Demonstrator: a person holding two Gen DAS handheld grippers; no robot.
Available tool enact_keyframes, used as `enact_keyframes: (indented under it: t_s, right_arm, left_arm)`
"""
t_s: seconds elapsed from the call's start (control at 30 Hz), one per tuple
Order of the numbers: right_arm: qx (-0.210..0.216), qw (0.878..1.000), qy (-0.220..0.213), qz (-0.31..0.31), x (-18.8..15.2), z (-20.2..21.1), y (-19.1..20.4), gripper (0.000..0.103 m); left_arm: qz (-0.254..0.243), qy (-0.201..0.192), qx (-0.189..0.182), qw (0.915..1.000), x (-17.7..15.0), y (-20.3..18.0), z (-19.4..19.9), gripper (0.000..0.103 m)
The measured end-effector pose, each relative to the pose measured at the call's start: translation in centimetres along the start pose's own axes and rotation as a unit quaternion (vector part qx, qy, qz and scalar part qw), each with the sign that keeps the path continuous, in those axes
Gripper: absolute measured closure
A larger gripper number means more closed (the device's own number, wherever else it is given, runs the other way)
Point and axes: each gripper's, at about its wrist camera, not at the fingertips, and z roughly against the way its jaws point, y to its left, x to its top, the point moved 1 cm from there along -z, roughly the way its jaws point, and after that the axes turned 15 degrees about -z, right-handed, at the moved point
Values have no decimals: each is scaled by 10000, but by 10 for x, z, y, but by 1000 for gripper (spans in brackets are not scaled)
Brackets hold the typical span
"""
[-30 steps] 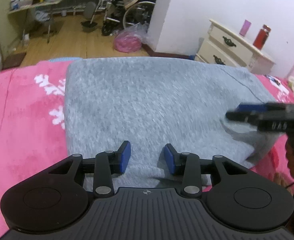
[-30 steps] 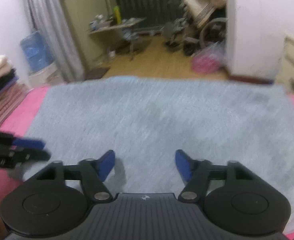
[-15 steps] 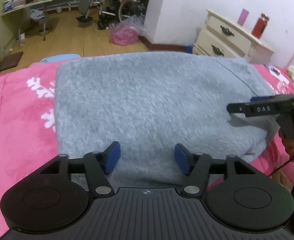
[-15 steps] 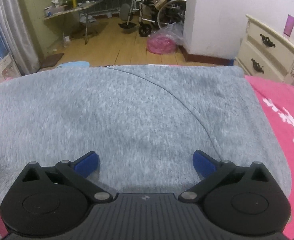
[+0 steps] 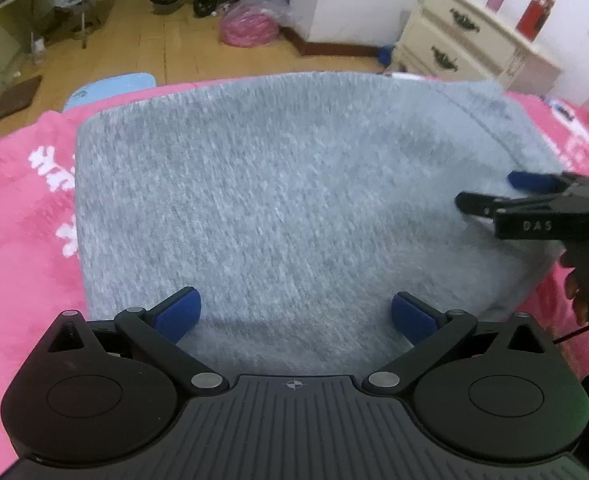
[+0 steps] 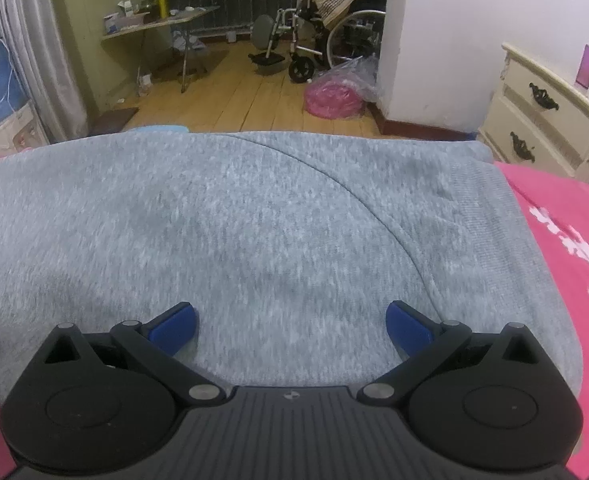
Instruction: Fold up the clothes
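The blue pads of the left gripper are seen spread wide and are opening at this moment; only the nap of the grey garment lies in the gap, and nothing is pinched. The right gripper is likewise held with its blue pads far apart, with bare grey cloth between them and no fold taken up.

The garment is laid flat and folded into a broad block on the pink bedspread, which is marked with white characters. A curved seam is seen running across the cloth from the far middle toward the near right in the right wrist view. In the left wrist view the right gripper is seen over the garment's right edge, held by a hand that is partly hidden.

Beyond the bed, a wooden floor, a pink bag, a wheelchair and a folding table are seen. A cream dresser stands far right, bearing a red bottle.
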Motion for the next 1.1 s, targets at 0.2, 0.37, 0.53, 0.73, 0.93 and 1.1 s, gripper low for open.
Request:
enact_keyframes:
  t_s: [0.2, 0.37, 0.53, 0.73, 0.93, 1.1]
  right_arm:
    - [99, 9996, -270, 66, -8, 3, -3, 0]
    - [298, 9984, -437, 188, -14, 6, -8, 0]
    - [342, 9978, -536, 162, -13, 4, -11, 0]
    - [301, 9948, -971, 22, -2, 24, -12, 0]
    - [36, 9941, -1043, -288, 11, 4, -24, 0]
    - [-110, 9932, -1059, -476, 8, -7, -25, 0]
  left_arm:
    - [48, 562, -140, 9983, 18, 13, -4, 0]
    - [307, 499, 410, 9974, 37, 20, 4, 0]
    - [184, 269, 1008, 9944, 40, 5, -2, 2]
    - [-16, 430, 1302, 9906, 25, -12, -11, 3]
    - [51, 380, 1352, 9901, 25, -9, -14, 2]
    - [53, 328, 1344, 9904, 21, -8, -15, 1]
